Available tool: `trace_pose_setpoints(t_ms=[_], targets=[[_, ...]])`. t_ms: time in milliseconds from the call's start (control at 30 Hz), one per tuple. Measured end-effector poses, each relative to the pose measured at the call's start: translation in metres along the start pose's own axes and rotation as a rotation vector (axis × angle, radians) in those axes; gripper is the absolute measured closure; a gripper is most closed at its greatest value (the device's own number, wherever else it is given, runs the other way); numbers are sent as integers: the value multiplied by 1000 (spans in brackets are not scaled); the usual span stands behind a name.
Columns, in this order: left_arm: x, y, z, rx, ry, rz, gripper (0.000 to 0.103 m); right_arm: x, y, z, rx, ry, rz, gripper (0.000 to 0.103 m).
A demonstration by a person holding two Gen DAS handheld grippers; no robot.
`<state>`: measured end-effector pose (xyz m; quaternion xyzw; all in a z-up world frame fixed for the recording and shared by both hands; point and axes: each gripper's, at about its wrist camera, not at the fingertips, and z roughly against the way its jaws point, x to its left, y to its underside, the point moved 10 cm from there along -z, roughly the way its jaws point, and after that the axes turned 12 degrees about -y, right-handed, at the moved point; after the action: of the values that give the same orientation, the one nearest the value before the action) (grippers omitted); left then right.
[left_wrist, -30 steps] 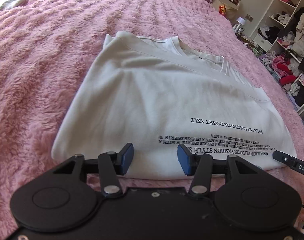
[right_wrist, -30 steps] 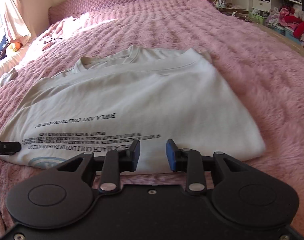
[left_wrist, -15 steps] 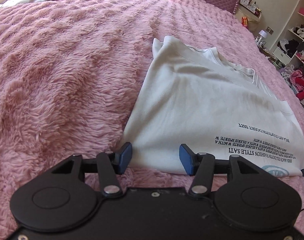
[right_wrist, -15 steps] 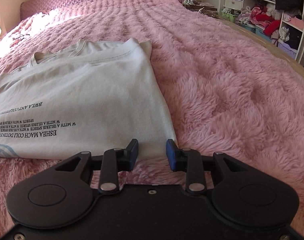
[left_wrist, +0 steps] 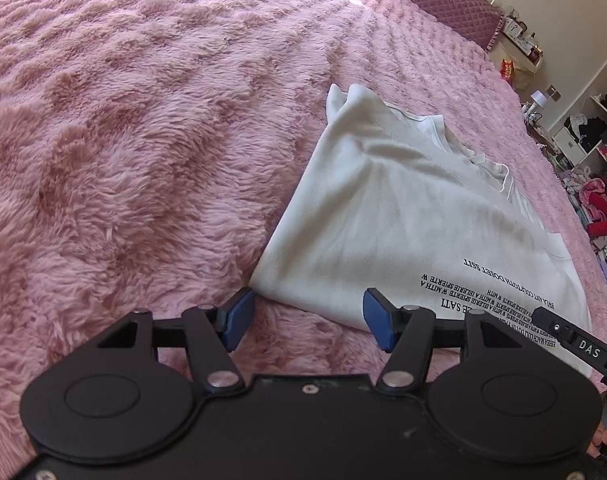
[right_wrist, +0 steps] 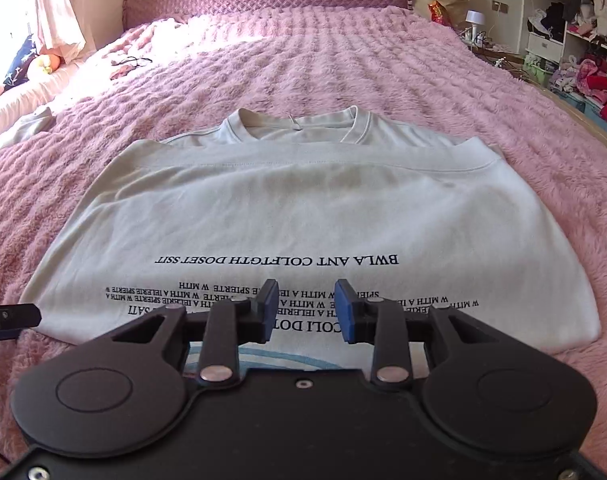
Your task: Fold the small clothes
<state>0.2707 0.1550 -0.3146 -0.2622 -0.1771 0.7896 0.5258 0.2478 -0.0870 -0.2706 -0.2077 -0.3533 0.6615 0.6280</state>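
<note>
A cream T-shirt [right_wrist: 303, 208] with black printed lettering lies folded flat on a fluffy pink bed [left_wrist: 143, 140], the left tool [left_wrist: 305, 314] over its near left corner, jaws just widened and empty, the right tool [right_wrist: 305, 306] above its near edge, jaws slightly apart, gripping nothing.

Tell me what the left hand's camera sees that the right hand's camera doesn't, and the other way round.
Only the left wrist view shows the shirt's near left corner, lying just ahead of the left gripper, whose jaws stand open with nothing between them.

Only the right wrist view shows the shirt's neckline, the printed line of large letters in full, the pink curtain and the right gripper, open over the print.

Both show the white T-shirt, the fluffy pink blanket, the quilted headboard and the cluttered shelves.
</note>
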Motion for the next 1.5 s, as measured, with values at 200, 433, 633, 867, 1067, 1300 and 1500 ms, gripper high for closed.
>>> trace_pose_setpoints(t_ms=[200, 433, 633, 867, 1067, 1300, 1500], targets=[[7, 8, -7, 15, 8, 44, 38, 1, 30, -6, 30, 73, -26, 72], [2, 7, -10, 15, 10, 23, 30, 3, 39, -3, 37, 82, 3, 71], [3, 3, 6, 37, 107, 125, 17, 0, 40, -4, 27, 95, -3, 64], [20, 11, 1, 54, 260, 429, 1, -5, 43, -4, -3, 91, -57, 56], [5, -5, -20, 34, 355, 535, 1, -6, 43, -5, -5, 106, -61, 50], [10, -26, -34, -75, 324, 606, 2, -6, 44, -5, 3, 96, -66, 48], [6, -31, -43, -83, 378, 618, 13, -5, 44, -7, 4, 107, -58, 46]])
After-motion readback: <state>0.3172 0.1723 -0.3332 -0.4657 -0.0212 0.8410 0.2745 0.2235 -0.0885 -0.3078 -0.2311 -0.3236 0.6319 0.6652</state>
